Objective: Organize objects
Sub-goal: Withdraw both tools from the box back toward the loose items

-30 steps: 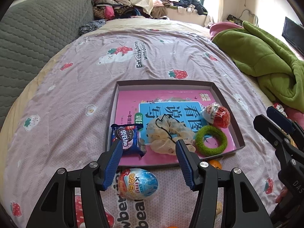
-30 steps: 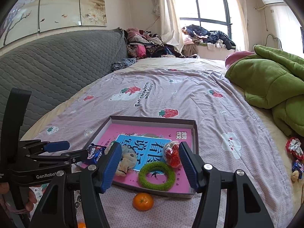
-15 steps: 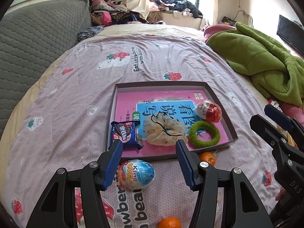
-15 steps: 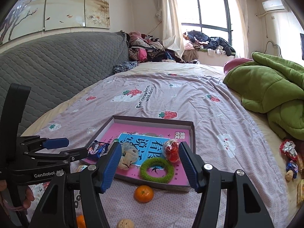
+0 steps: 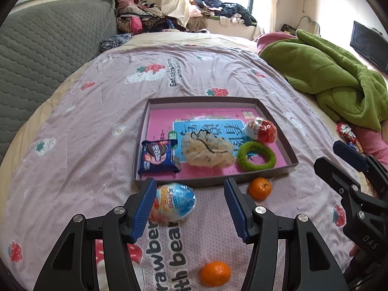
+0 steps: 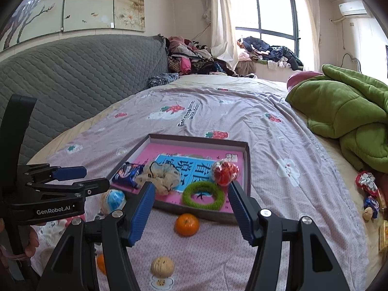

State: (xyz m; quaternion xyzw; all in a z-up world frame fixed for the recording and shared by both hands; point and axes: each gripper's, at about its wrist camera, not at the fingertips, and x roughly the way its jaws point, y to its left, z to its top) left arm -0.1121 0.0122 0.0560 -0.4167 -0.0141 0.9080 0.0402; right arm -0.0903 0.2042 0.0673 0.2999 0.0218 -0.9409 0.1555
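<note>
A shallow cardboard tray (image 5: 276, 118) with a dark rim lies on the bed's strawberry-print sheet (image 5: 97, 126). Inside, on a glossy pink book, sit a crinkly blue biscuit packet (image 5: 157, 156), a fluffy cream scrunchie (image 5: 208, 149), a fuzzy green ring (image 5: 256, 156) and a red foil egg (image 5: 262, 129). Just outside the near rim rest a blue foil egg (image 5: 175, 201) and a smooth tangerine (image 5: 260, 188). The left gripper (image 5: 189, 209) and right gripper (image 6: 191, 212) both hold their ribbed blue fingers apart, empty.

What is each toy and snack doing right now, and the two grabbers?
Left gripper: open, empty.
Right gripper: open, empty.
Box: lidless, partly filled.
Blue egg: outside box.
Red egg: in box.
Green ring: in box.
Cookie pack: sealed, in box.
Near orange: outside box.
</note>
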